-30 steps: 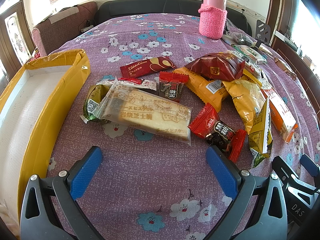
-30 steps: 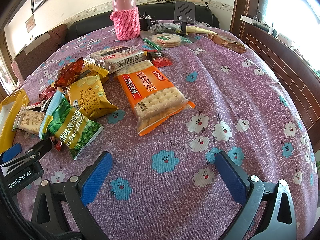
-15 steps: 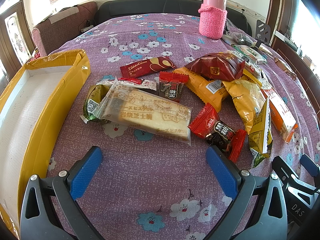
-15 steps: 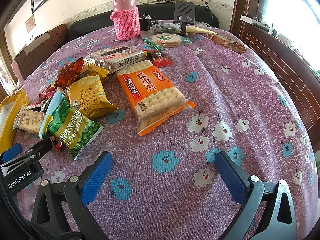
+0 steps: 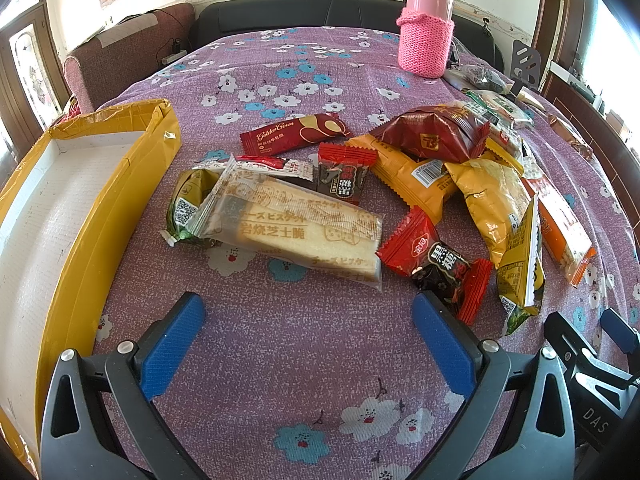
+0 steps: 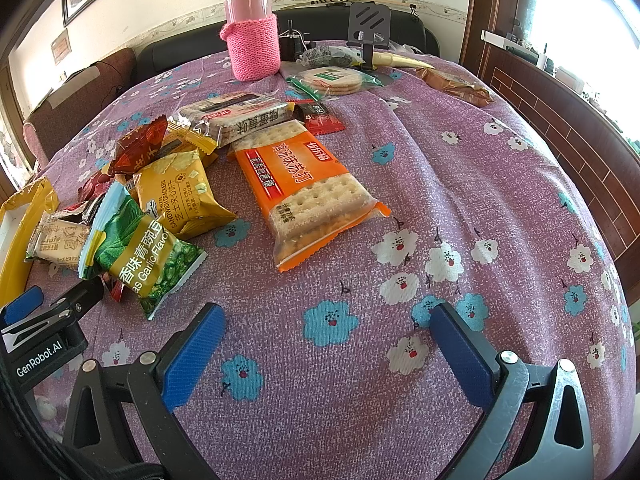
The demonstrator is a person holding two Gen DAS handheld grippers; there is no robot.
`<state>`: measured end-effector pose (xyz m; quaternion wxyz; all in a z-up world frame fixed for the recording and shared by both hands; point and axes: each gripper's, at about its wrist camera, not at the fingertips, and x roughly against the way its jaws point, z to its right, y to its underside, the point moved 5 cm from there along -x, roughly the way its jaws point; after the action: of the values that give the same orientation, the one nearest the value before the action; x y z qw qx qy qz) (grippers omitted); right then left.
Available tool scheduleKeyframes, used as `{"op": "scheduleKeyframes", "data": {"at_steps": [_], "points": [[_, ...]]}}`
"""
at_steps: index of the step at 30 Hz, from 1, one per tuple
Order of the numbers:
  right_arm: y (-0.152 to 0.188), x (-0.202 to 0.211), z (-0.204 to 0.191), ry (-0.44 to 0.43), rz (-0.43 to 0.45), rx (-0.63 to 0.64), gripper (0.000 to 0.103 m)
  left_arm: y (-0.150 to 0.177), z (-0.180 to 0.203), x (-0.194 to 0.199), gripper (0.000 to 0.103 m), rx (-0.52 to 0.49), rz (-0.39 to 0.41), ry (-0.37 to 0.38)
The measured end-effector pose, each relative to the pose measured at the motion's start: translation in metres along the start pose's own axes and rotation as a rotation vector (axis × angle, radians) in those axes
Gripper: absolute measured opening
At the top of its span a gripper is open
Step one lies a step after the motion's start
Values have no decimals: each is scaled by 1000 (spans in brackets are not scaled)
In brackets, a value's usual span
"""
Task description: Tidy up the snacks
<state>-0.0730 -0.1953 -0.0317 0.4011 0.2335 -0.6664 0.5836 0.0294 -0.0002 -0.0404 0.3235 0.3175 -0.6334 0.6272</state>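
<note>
Blue-padded left claw (image 5: 308,312) wide, empty

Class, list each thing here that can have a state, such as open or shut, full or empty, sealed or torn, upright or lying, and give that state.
left gripper: open, holding nothing
right gripper: open, holding nothing
yellow box: open-topped, its visible part empty
pink flask: upright, cap on
orange cracker pack: lying flat, looks sealed
green pea bag: looks sealed, leaning on the pile
cheese biscuit pack: lying flat, looks sealed

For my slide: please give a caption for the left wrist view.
Open left gripper faces a pile of snacks beside an empty yellow box.
</note>
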Motion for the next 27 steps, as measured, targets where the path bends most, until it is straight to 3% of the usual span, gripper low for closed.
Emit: {"op": "scheduleKeyframes", "data": {"at_steps": [12, 20, 24, 27], "points": [[0, 0, 0, 0, 0, 0, 103, 1, 1, 1, 103, -11, -4, 5], [-1, 0, 0, -9, -2, 13, 103, -3, 6, -3, 103, -53, -85, 26], [-2, -2, 0, -51, -12, 73, 103, 5, 1, 5, 102, -58, -94, 57], [-4, -2, 1, -58, -14, 82, 103, 11, -9, 23, 95, -11, -74, 126]]}}
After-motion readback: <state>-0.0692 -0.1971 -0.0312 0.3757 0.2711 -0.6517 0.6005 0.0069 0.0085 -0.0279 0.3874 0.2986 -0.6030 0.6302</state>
